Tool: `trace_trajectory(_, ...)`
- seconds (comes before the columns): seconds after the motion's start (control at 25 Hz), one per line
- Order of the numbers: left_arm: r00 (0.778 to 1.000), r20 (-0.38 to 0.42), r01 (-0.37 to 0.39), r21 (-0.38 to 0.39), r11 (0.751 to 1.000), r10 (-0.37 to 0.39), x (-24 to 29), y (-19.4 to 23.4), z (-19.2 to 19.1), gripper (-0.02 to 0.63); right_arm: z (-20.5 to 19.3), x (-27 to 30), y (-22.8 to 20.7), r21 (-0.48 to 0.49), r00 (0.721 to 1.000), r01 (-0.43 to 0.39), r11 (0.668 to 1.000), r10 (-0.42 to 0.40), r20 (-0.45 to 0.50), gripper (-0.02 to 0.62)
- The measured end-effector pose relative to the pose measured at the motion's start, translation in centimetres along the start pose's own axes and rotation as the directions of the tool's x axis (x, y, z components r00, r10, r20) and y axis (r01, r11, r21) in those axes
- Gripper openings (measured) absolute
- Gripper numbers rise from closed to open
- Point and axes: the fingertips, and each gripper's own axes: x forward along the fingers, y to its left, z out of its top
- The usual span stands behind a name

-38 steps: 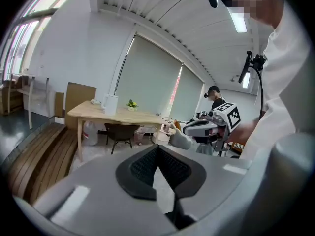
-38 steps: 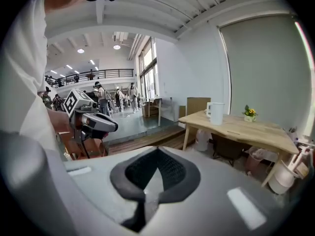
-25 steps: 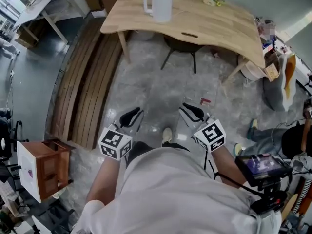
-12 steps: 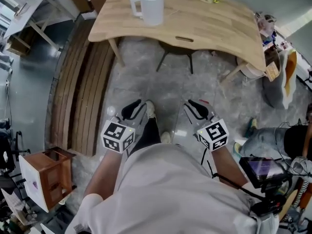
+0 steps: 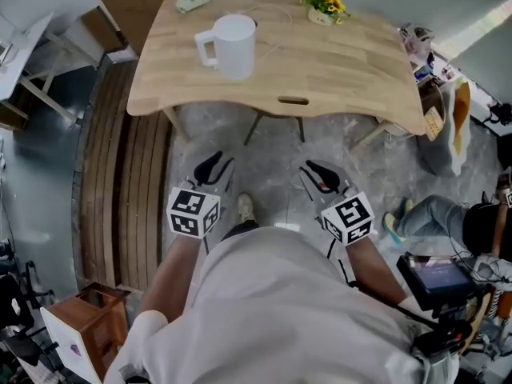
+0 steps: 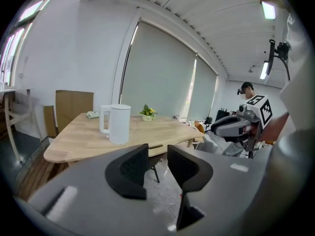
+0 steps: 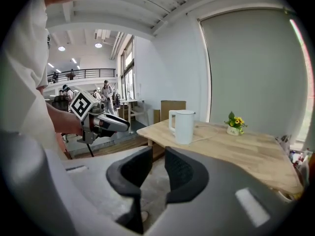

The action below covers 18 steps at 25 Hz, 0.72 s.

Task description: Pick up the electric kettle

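The white electric kettle stands upright on the pale wooden table, handle to the left, a cord trailing behind it. Both grippers hang over the floor short of the table's front edge, well apart from the kettle. My left gripper points at the table; its jaws are opening and nothing is between them. My right gripper has a narrow empty gap between its pads. The left gripper view has the kettle ahead, above my left gripper. In the right gripper view the kettle stands beyond my right gripper.
A small pot of yellow flowers and a small pale object sit at the table's far side. A chair base stands under the table. Wooden slats lie at left, a wooden cabinet at bottom left, a seated person at right.
Both grippers have travelled forward toward the table, so the table and kettle sit lower and nearer in the head view. The left jaws have spread wider.
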Motion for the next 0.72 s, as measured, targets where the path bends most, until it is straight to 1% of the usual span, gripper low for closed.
trace_trajectory(0.2,0.999,-0.003,-0.041,0.011,0.999,0.041,3.3,6.1,1.7,0.135,2.6,4.5,-2.0,0.005,1.000,0.023,1.000,-0.023,0.009,0.067)
trace_trajectory(0.44,0.988,-0.004,-0.151,-0.016,0.988,0.151,7.2,11.4,3.1,0.152,3.3,7.2,-5.6,0.009,1.000,0.019,1.000,-0.019,-0.012,0.067)
trace_trajectory(0.56,0.976,-0.004,-0.218,-0.023,0.976,0.217,9.3,13.9,4.2,0.156,3.8,8.7,-8.2,0.004,1.000,-0.002,1.000,0.002,-0.015,0.067)
trace_trajectory(0.72,0.944,-0.022,-0.329,-0.050,0.943,0.328,12.3,16.7,5.2,0.170,5.0,9.9,-12.5,-0.010,0.999,-0.044,0.999,0.044,-0.006,0.067)
